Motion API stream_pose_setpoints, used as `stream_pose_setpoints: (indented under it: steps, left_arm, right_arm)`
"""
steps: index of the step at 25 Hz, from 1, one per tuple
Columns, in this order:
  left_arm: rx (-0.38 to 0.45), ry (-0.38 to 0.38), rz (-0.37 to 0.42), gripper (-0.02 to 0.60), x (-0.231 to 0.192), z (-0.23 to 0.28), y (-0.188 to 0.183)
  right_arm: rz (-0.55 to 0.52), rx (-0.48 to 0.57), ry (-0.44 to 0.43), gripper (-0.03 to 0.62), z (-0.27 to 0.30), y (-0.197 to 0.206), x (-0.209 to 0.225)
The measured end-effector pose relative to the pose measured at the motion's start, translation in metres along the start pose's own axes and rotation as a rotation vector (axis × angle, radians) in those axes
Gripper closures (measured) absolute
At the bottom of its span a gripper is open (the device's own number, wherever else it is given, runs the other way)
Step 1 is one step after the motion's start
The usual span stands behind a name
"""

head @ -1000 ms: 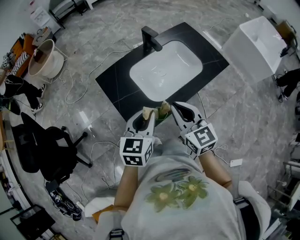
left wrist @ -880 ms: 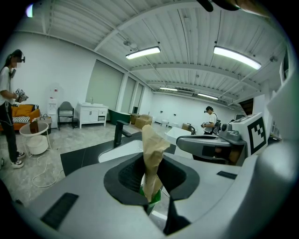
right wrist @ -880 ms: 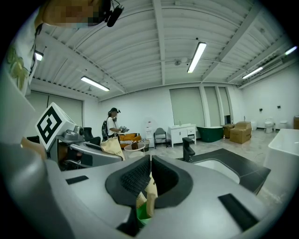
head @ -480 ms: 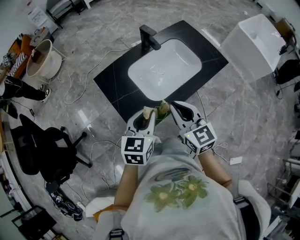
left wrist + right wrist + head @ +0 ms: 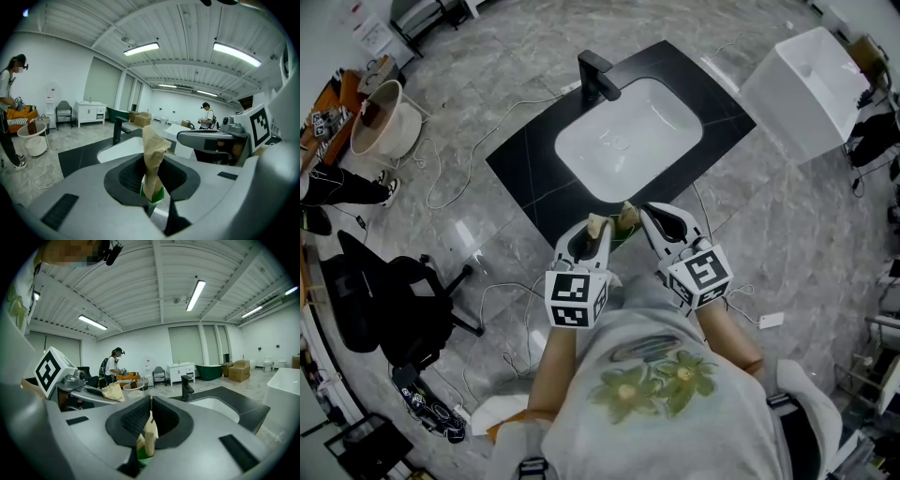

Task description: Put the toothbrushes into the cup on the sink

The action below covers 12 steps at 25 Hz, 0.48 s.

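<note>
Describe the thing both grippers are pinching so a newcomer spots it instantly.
Find the black counter with the white basin; at its near edge the left gripper and right gripper nearly meet tip to tip. Pinched between them is the paper pack: crumpled tan paper over a green base, unlike the grey gripper shells around it.

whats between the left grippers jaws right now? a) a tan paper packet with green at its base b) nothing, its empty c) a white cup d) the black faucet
a: in the left gripper view the left gripper has its jaws closed on a tan paper packet that sticks up from between them, with green showing at its base.
</note>
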<state>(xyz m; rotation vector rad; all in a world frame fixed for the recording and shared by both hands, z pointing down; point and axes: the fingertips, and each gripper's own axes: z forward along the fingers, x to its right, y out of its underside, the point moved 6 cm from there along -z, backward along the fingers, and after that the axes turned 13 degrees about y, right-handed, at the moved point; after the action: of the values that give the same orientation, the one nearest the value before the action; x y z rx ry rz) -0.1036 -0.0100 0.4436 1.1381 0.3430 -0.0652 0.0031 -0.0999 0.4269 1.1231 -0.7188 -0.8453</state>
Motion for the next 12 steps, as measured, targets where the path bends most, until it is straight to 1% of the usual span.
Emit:
stream_pose_setpoints:
  steps: [12]
  left_arm:
    - [-0.019,0.010,0.008,0.493,-0.0007,0.0088,0.0067]
  right_arm:
    - [0.005,-0.004,0.008,0.546,0.0009,0.0018,0.0041]
